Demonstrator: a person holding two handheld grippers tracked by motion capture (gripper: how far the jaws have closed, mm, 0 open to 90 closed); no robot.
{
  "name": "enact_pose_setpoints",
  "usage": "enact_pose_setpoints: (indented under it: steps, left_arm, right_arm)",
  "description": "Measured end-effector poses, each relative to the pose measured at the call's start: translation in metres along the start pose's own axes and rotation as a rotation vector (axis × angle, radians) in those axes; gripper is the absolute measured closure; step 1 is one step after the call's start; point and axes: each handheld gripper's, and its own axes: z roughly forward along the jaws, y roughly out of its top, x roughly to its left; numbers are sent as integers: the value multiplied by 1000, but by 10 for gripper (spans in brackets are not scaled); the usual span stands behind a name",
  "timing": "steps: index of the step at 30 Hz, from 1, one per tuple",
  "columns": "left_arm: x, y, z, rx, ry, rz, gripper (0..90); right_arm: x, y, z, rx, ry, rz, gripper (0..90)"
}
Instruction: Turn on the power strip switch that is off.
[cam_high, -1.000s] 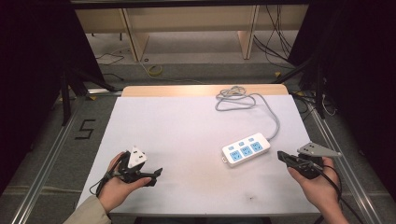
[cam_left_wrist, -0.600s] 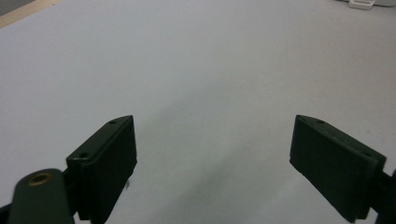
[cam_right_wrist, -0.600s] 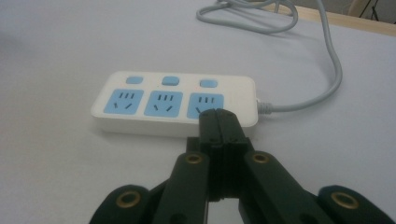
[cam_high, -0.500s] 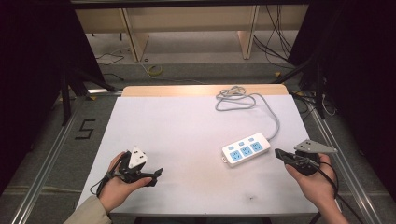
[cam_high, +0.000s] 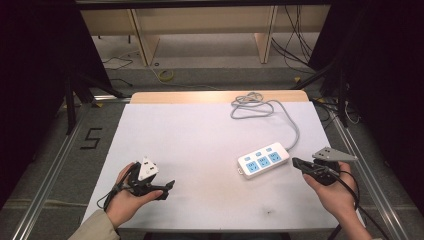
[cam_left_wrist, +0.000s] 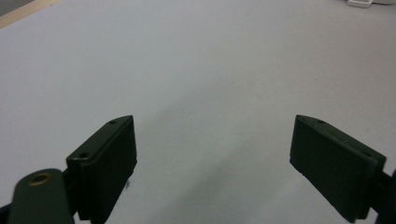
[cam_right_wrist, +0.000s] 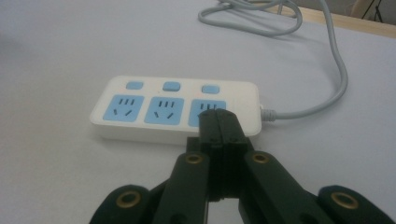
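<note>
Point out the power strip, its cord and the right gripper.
power strip (cam_right_wrist: 175, 111): right gripper view, middle socket on its top face.
cord (cam_high: 294, 129): high view, grey run behind the strip.
right gripper (cam_high: 296, 163): high view, tips of its closed fingers.

**Closed jaws at the power strip**

Seen along the right gripper (cam_right_wrist: 218, 122): black jaws pressed flat together, nothing between them, tips just in front of the near long side of a white power strip (cam_right_wrist: 175, 112) and overlapping its rightmost socket in the picture. Three blue sockets in a row, a blue button (cam_right_wrist: 171, 86) behind each. Grey cable (cam_right_wrist: 337, 79) leaving the strip's right end, curving away and looping near the table's (cam_right_wrist: 56, 51) far wooden edge.
</note>
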Motion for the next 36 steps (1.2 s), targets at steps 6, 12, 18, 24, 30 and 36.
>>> enact_pose_setpoints:
  steps: [6,12,18,24,30,36]
  left_arm:
    - [0,0,0,0,-1,2,143]
    - [-1,0,1,4,-1,9,143]
    - [0,0,0,1,-1,8,144]
    - [-1,0,0,0,-1,8,144]
    - [-1,0,0,0,0,7,144]
    - [-1,0,1,0,0,7,145]
  right_arm:
    - [0,2,2,6,4,-1,900]
    - [1,4,4,11,5,-1,900]
    - [1,6,6,13,5,-4,900]
    - [1,7,8,12,5,-3,900]
    - [2,9,11,14,7,-8,900]
    - [2,12,14,15,6,-8,900]
